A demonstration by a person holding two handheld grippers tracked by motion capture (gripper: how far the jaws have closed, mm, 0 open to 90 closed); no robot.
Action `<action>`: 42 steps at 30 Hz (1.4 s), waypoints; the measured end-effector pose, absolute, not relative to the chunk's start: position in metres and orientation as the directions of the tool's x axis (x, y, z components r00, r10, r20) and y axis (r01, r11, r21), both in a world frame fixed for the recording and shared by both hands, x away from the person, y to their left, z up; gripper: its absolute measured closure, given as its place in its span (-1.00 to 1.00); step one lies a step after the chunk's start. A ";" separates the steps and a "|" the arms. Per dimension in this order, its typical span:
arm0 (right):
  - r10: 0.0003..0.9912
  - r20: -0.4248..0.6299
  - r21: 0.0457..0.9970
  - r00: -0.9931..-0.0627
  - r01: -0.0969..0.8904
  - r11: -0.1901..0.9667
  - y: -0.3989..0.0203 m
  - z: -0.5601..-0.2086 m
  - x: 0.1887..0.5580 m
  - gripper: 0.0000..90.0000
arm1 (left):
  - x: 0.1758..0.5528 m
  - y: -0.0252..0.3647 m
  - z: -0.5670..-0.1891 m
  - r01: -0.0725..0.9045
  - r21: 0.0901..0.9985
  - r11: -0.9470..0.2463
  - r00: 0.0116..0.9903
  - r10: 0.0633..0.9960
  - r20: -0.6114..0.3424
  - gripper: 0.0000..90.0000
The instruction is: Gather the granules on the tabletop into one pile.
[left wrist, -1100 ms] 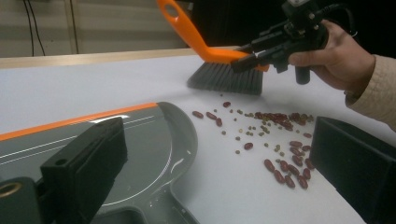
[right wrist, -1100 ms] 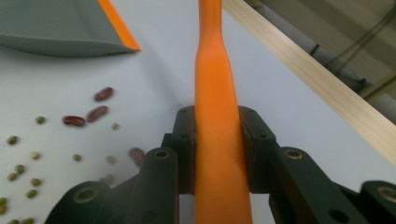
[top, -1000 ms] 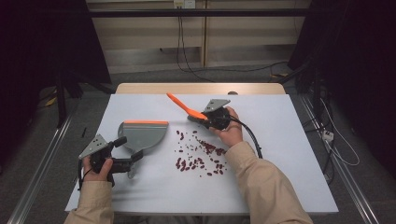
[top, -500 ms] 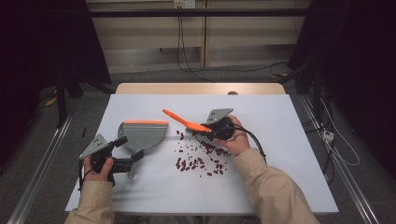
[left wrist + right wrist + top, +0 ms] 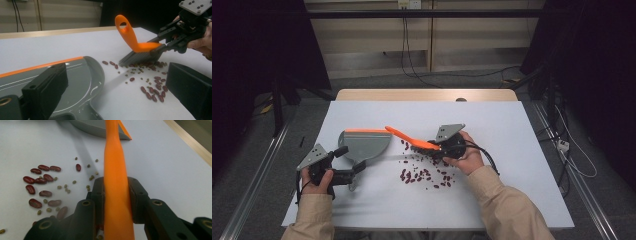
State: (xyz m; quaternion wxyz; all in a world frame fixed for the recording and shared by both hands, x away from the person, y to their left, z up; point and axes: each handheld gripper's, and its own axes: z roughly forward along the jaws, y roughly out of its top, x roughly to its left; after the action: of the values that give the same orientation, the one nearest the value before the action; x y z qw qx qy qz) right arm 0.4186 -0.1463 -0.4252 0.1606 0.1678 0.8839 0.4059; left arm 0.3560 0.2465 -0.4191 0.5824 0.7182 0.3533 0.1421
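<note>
- The right gripper (image 5: 438,148) has its jaws pinching the orange brush (image 5: 409,140), whose bristles touch the beans (image 5: 424,172) on the white tabletop (image 5: 512,130).
- The left gripper (image 5: 353,173) has its jaws pinching the handle of the grey dustpan (image 5: 364,144), which lies flat just left of the beans.

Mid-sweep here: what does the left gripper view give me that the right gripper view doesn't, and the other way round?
Left gripper view: the brush's dark bristles resting on the beans, and the loop at the handle's end. Right gripper view: the right hand-held gripper clamped on the orange handle, and the table's wooden edge. Both: the grey dustpan, red beans and small green beans on the white table.
</note>
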 end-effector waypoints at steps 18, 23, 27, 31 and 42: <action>0.511 -0.163 0.824 -0.844 0.168 0.541 -0.137 -0.411 0.451 0.59 | 0.357 0.249 -0.418 0.341 0.938 -0.068 0.710 0.673 -0.209 -0.91; 0.519 -0.184 0.813 -0.835 0.167 0.557 -0.117 -0.416 0.470 0.59 | 0.357 0.249 -0.419 0.345 0.937 -0.061 0.705 0.676 -0.215 -0.91; 0.504 -0.204 0.804 -0.839 0.151 0.576 -0.104 -0.418 0.478 0.59 | 0.357 0.251 -0.419 0.345 0.936 -0.069 0.706 0.676 -0.210 -0.91; 0.477 -0.182 0.789 -0.860 0.162 0.593 -0.097 -0.429 0.480 0.59 | 0.356 0.253 -0.419 0.347 0.936 -0.059 0.702 0.678 -0.217 -0.91; 0.369 -0.178 0.776 -0.912 0.100 0.622 -0.101 -0.428 0.456 0.58 | 0.357 0.252 -0.419 0.345 0.936 -0.062 0.702 0.680 -0.214 -0.91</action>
State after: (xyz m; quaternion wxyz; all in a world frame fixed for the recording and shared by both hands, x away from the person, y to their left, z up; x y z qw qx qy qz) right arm 0.4562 -0.1008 -0.4283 0.1620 0.1324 0.8859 0.4139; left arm 0.3568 0.2522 -0.4193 0.5834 0.7144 0.3587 0.1432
